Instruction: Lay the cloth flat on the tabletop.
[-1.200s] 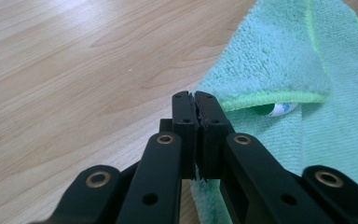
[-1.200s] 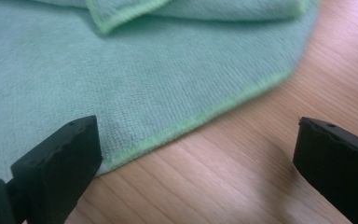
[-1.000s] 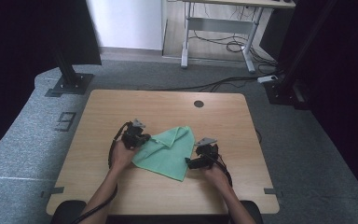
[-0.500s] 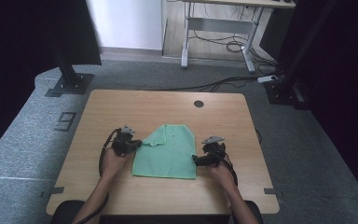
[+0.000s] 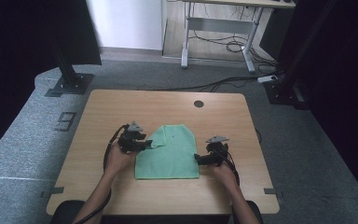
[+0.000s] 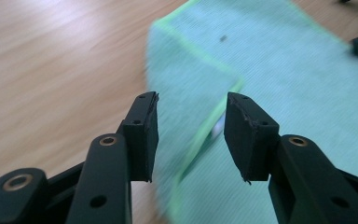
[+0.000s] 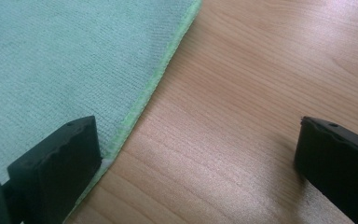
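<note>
My right gripper (image 5: 199,157) nearest, at right edge of green cloth (image 5: 170,151); jaws spread wide, gripping nothing, one pad (image 7: 58,156) over cloth hem, other over bare wood. My left gripper (image 5: 148,141) at cloth's left side; jaws just been opening, part open, folded corner between pads, not pinched. Cloth flat mid-table (image 5: 135,105), far corners folded in.

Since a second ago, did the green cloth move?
Yes. The cloth got spread flatter; its far edge now lies closer to the table's round hole.
</note>
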Motion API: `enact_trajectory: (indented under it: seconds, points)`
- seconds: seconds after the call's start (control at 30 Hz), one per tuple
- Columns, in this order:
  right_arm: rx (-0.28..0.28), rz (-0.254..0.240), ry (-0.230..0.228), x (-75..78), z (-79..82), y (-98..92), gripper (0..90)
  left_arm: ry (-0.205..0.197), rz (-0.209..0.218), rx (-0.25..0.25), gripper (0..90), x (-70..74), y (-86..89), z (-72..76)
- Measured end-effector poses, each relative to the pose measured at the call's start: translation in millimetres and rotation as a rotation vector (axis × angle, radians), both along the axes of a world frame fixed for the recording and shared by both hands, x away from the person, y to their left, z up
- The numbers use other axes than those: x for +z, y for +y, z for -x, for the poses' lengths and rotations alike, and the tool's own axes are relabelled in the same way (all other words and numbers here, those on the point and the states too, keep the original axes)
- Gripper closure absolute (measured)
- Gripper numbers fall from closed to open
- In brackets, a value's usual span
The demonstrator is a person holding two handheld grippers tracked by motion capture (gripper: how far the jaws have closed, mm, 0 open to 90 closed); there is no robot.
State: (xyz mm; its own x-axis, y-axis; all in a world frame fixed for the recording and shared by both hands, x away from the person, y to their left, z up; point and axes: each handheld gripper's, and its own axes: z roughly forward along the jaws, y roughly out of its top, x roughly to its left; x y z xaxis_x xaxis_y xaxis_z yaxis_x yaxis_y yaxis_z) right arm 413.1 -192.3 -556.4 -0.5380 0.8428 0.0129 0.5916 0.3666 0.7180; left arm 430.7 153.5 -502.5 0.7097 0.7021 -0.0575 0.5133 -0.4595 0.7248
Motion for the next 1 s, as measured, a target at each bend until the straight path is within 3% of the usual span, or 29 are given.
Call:
enact_trajectory:
  seconds: [0.23,0.3,0.43,0.53,0.67,0.77,1.0]
  points:
    - [-0.002,-0.001,0.0,0.0,0.4,0.1,0.0,0.028,-0.039,-0.08,55.8,-8.3,-38.4,-13.3]
    - [-0.005,-0.001,0.0,0.0,0.8,0.3,0.0,0.043,-0.046,-0.091,57.6,-12.7,-45.1,-16.7]
    - [-0.004,-0.001,0.0,0.0,1.0,0.2,0.0,0.064,-0.099,-0.085,62.9,-22.9,-54.2,-22.2]
    - [-0.004,-0.002,0.0,0.0,1.2,0.3,0.0,0.07,-0.114,-0.075,70.7,-30.1,-54.5,-23.0]
    - [-0.004,-0.002,0.0,0.0,1.2,0.3,0.0,0.075,-0.085,-0.043,84.9,-30.8,-47.9,-24.2]
    - [-0.006,-0.002,0.0,0.0,1.4,0.5,0.0,0.051,-0.098,-0.032,87.0,-26.2,-45.6,-23.2]
    - [-0.008,-0.001,-0.001,0.0,1.7,0.6,0.0,0.003,-0.074,0.027,86.4,-1.9,-23.9,-27.3]
